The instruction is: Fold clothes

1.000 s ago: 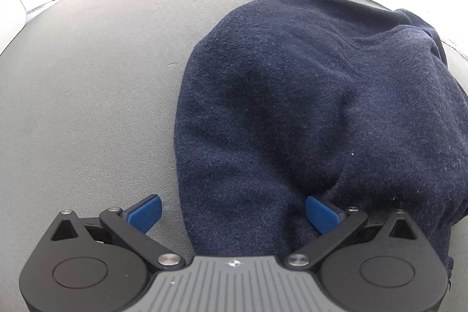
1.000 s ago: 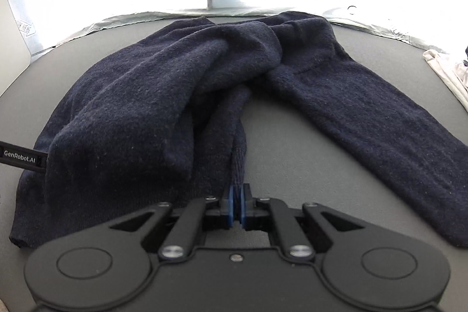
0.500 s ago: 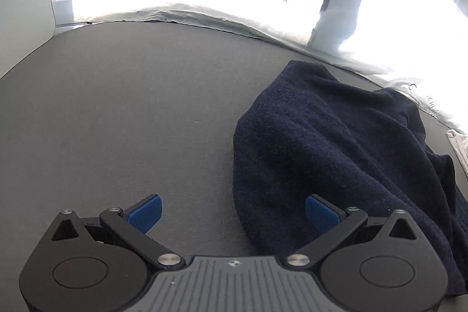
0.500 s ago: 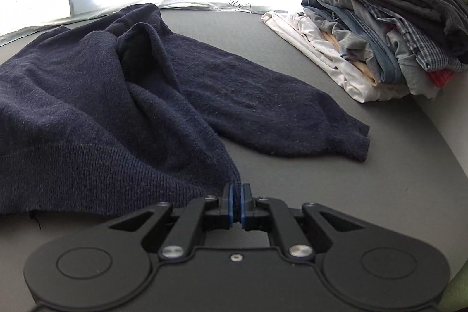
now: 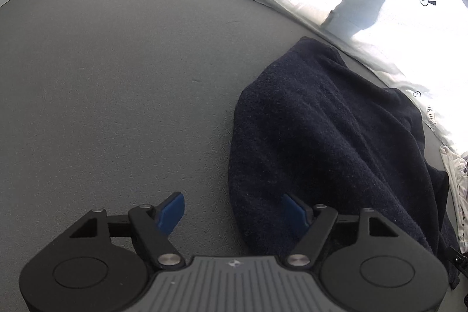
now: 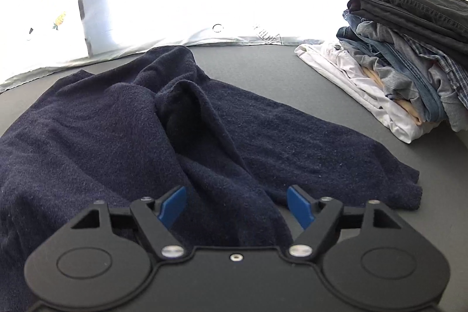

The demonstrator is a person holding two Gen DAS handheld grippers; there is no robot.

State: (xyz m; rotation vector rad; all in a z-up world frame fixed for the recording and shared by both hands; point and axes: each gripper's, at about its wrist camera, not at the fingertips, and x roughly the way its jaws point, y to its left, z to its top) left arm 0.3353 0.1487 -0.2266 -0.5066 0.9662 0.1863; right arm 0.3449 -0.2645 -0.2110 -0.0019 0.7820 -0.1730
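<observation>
Sweater (image 6: 122,136), navy knit, rumpled on my grey table (image 5: 111,84), filling centre and left of the right wrist view.
My left gripper (image 5: 234,214) is closing, pads still apart and gripping nothing, sweater edge between them; my right gripper (image 6: 237,205) is opening over a fold, gripping nothing. Folded stack (image 6: 409,63) upper right.
</observation>
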